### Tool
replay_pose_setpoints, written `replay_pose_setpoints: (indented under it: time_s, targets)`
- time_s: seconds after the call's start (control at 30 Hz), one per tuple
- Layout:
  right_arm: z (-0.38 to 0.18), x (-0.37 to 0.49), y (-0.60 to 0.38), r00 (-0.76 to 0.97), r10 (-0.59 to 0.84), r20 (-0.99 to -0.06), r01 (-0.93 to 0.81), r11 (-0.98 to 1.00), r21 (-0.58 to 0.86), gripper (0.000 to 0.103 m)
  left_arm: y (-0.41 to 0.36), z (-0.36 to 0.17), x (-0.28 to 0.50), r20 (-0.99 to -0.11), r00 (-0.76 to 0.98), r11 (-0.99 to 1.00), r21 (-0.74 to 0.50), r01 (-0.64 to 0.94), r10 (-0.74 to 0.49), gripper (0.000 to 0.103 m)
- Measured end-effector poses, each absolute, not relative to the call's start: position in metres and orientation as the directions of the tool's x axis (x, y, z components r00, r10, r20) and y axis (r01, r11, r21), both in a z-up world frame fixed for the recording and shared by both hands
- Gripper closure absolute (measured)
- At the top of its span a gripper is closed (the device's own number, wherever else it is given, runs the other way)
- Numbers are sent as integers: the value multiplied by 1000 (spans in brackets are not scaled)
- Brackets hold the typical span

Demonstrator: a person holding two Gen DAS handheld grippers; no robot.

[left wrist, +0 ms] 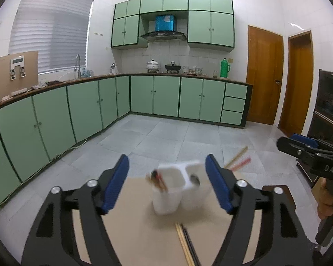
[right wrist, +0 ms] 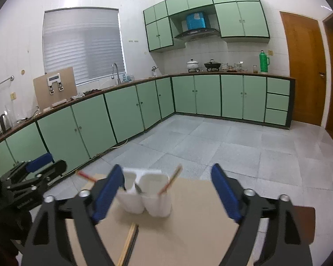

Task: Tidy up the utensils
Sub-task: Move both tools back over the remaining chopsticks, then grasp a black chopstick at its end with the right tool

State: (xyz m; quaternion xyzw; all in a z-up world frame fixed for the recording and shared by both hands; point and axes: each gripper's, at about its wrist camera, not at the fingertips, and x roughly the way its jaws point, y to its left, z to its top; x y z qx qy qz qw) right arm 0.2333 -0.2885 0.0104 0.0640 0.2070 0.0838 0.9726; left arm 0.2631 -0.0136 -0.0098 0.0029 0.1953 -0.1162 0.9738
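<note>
Chopsticks lie before white holder (blurred).

white holder mid-table, chopsticks lying before it

A white two-compartment holder stood upright on my board, chopsticks leaning inside; a loose chopstick pair lay flat just before it.

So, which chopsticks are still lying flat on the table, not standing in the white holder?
The pale wooden and dark chopsticks lying together on the table, on the near side of the white holder. The others stand tilted in the holder.
</note>
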Motion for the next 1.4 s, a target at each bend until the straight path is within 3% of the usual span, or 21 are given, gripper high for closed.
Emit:
replay_pose_setpoints:
  time_s: [0.13,0.4,0.73,1.1,1.4]
  targets:
    - [-18,198,-288,894,173,-414,-109,979,174,7,-6,-39,230,-430,875,974,-52,222,-223,26]
    - [-92,152,-271,813,197,-548,-81,970,229,6,13,-113,183,-573,799,981,-50,187,-182,24]
    - [-169,121,-227,720,171,-672,-89,984,156,8,30,-184,152,-700,706,987,14,161,-105,24]
    - [-203,99,-180,631,225,-742,-192,972,131,39,34,-194,144,-728,680,989,17,146,-88,24]
    - [-201,102,-165,635,196,-747,-201,976,86,66,34,-195,143,-730,678,991,8,136,-87,24]
